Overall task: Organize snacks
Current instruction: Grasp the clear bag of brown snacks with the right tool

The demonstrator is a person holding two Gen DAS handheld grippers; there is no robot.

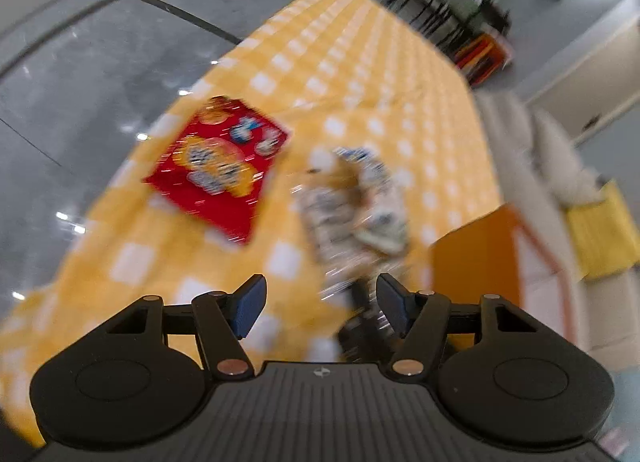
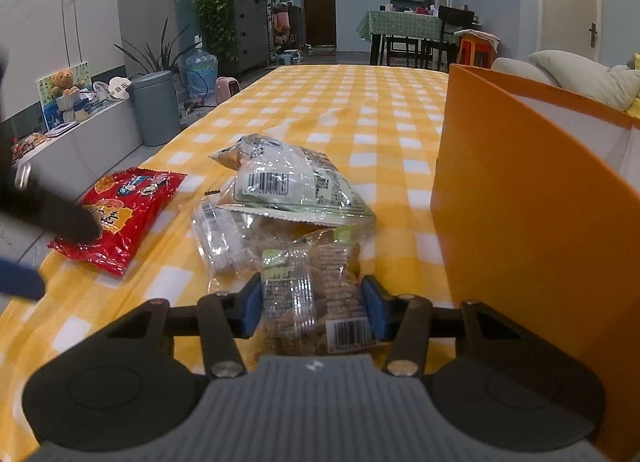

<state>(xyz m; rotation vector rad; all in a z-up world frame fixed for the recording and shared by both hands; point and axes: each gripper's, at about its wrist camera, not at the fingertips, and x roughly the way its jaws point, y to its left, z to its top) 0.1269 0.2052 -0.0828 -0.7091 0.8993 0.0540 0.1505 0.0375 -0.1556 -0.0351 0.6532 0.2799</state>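
The right gripper has its jaws against both sides of a clear biscuit pack on the yellow checked tabletop, beside the orange box. The left gripper hangs wide and empty near the red bag.

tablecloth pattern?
Yellow-and-white checks on the tablecloth; sharpest in the right wrist view, since the left wrist view is blurred.
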